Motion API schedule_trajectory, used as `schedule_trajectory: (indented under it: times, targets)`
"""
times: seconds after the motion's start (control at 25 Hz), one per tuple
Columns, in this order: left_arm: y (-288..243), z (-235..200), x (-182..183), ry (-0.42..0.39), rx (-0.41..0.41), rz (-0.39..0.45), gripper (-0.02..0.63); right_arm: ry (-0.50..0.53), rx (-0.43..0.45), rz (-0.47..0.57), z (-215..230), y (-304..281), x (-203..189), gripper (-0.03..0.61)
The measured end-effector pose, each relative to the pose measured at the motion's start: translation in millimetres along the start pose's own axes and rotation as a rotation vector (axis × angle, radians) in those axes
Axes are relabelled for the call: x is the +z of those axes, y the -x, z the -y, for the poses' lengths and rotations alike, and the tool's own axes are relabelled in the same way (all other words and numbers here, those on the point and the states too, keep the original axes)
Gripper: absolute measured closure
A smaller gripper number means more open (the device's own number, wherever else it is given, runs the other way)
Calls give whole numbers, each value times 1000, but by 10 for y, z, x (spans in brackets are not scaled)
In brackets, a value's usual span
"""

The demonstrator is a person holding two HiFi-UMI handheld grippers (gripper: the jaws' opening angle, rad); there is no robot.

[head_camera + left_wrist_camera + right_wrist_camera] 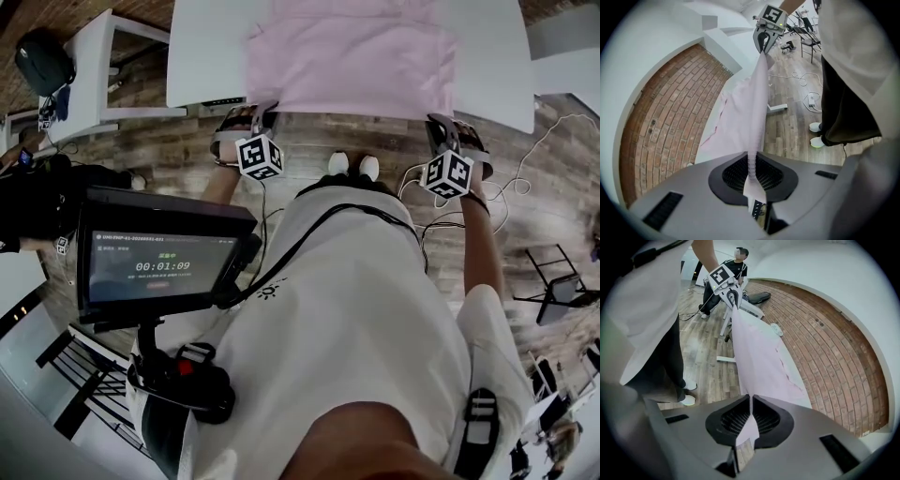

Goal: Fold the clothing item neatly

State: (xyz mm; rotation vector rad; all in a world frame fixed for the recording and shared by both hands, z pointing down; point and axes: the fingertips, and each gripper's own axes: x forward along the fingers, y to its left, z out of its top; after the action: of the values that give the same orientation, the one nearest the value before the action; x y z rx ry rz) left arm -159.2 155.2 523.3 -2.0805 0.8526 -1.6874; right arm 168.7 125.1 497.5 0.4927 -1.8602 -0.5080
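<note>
One pink garment reaches the white table's near edge. The left gripper and right gripper each clamp one hem corner. The wood floor lies open beneath.

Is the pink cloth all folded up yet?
Not yet. The pink cloth lies spread on the white table. The left hand-held gripper and right hand-held gripper each pinch its near edge, stretched between them. Folding it over is left to do.
</note>
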Motion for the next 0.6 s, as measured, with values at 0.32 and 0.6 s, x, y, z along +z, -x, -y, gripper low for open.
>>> schedule_trajectory:
  times: [0.32, 0.6]
  targets:
    - [287, -384, 308, -92, 33, 42, 586, 69, -88, 4, 448, 320, -97, 555]
    - [310, -981, 472, -216, 60, 53, 586, 140, -137, -8, 977, 322, -101, 555]
